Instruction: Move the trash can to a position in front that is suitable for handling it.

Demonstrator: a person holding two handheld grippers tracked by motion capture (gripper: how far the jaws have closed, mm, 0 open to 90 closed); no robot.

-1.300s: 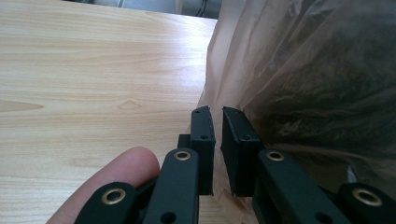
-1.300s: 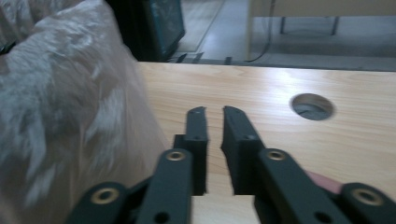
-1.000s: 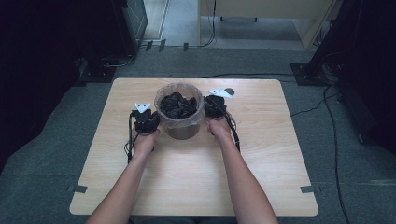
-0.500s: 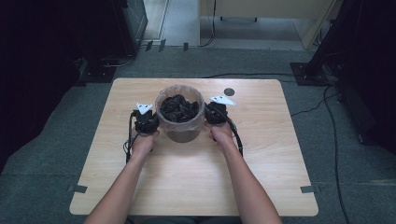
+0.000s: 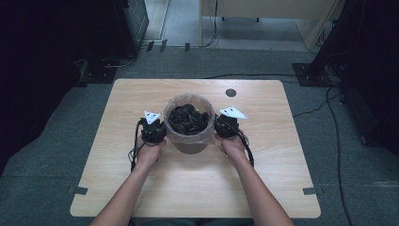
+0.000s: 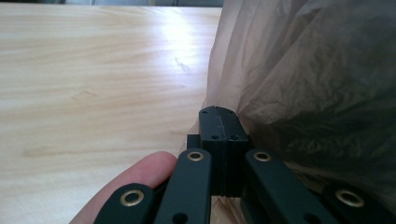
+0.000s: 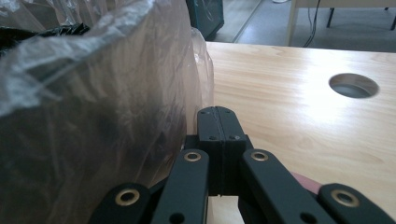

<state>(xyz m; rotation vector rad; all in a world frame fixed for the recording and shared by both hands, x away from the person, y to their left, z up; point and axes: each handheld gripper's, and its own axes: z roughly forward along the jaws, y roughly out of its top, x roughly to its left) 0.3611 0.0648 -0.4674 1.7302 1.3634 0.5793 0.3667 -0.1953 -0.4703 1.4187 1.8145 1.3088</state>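
A round bin lined with a clear plastic bag (image 5: 189,123) stands in the middle of the wooden table (image 5: 117,108), holding dark crumpled stuff (image 5: 188,117). My left gripper (image 5: 159,129) presses against the bag's left side and my right gripper (image 5: 220,126) against its right side. In the left gripper view the jaws (image 6: 218,112) are shut, with the bag's film (image 6: 303,70) running down to their tip. In the right gripper view my gripper (image 7: 217,112) is shut too, with a fold of the bag (image 7: 93,116) meeting its tip.
A round cable hole (image 5: 230,92) (image 7: 353,85) sits in the tabletop behind the bin on the right. Bare wood spreads to both sides and in front. Dark equipment and cables lie on the floor beyond the table.
The bin and both grippers have shifted together toward the person's side of the table. Both grippers stay shut at the bag's sides.
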